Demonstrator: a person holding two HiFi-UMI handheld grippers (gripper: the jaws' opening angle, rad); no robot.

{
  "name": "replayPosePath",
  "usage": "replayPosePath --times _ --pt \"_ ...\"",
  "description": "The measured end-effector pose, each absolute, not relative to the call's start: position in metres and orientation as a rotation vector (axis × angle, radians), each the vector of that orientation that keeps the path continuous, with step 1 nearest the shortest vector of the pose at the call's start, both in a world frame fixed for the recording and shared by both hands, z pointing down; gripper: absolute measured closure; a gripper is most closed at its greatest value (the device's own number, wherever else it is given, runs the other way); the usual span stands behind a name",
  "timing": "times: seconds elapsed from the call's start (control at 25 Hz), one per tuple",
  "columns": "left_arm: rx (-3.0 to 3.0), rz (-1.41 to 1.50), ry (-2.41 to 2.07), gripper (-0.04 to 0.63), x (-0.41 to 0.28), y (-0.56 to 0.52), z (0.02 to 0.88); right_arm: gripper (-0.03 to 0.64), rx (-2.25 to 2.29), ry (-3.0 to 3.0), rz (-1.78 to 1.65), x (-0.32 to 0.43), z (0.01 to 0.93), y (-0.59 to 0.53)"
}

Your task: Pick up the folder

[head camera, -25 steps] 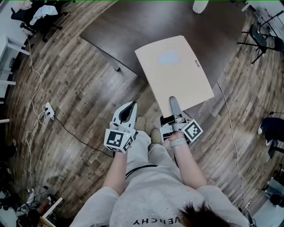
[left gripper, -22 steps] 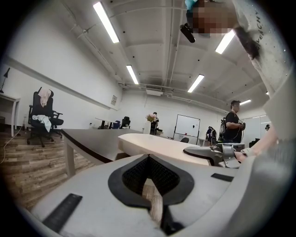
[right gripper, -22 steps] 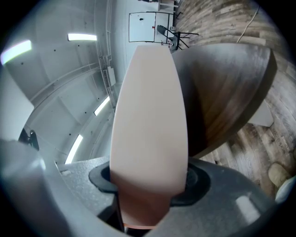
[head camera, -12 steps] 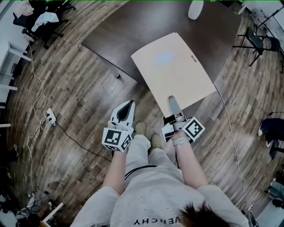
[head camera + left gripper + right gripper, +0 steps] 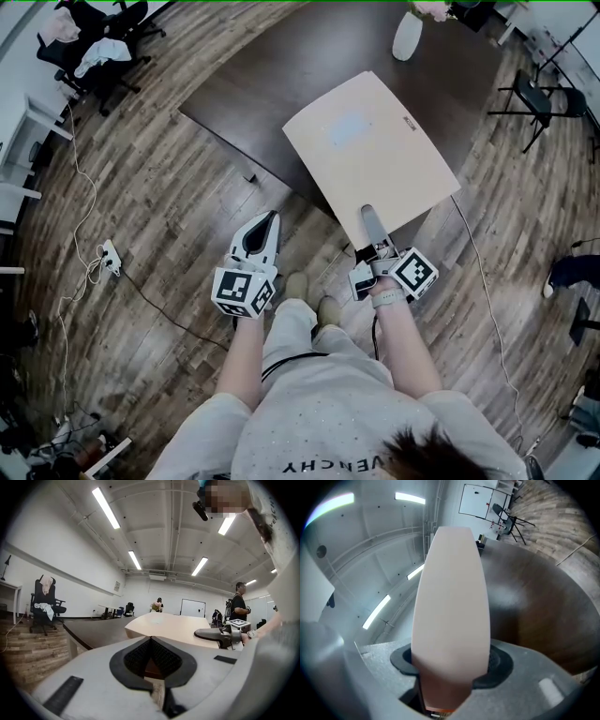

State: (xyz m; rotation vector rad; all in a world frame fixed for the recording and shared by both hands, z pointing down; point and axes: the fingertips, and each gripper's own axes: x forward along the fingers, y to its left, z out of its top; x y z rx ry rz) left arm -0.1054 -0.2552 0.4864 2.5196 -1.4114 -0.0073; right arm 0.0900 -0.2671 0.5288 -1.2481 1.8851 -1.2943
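Clamped in the right gripper (image 5: pixel 367 216): a tan folder (image 5: pixel 370 141), taken by its short edge at 6 o'clock of the sheet. Jaws closed on it from both sides, pads pressed against the two faces, one finger lying on top of the sheet in the head view. In the right gripper view, the same tan sheet filling the space between the pads and reaching away toward 12 o'clock.

Folder flat and about level, stretched from that gripper toward 12 o'clock, over the near corner of the dark brown table (image 5: pixel 272 66). From the left gripper view, seemingly raised clear of the table top. On its upper face a pale bluish patch near the middle, and a small dark label (image 5: pixel 410 122) toward 1 o'clock.

Left gripper (image 5: pixel 271 218) at 9 o'clock of the right one, well apart from the folder, pointing toward 12 o'clock above the wooden floor (image 5: pixel 159 206). Jaws brought together at the tips, nothing between the pads.

At 12 o'clock of the folder, on the far part of the table, a white vase (image 5: pixel 408 36). At 10 o'clock of the head view, an office chair (image 5: pixel 89 47) with clothes thrown over it. At 2 o'clock, a black folding chair (image 5: pixel 534 94). At 9 o'clock, a white power strip (image 5: pixel 111 255) on the floor, with a cable running from it. In the left gripper view, at 3 o'clock, a standing person (image 5: pixel 239 606) in a dark top.
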Motion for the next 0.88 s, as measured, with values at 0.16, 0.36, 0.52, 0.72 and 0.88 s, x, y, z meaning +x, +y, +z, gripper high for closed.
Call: replayPosePath --times 0.16,0.36,0.52,0.72,0.88 --pt "2.522 -0.013 -1.426 0.597 -0.111 -0.259 0.475 0.354 -1.233 1.933 -1.236 0.092 0.511 -0.271" --pt "2.525 -0.02 -1.436 0.597 -0.114 -0.263 0.466 0.354 -1.263 1.997 -1.161 0.097 0.495 -0.274" --pt "2.53 -0.02 -1.439 0.597 -0.116 -0.266 0.457 0.354 -1.312 1.966 -1.202 0.1 0.493 -0.271" --pt "2.537 -0.019 -1.436 0.597 -0.118 -0.27 0.449 0.353 -1.282 2.053 -1.116 0.1 0.479 -0.277" --pt "2.538 -0.03 -1.451 0.597 -0.124 -0.274 0.442 0.353 -1.318 2.061 -1.123 0.101 0.481 -0.277"
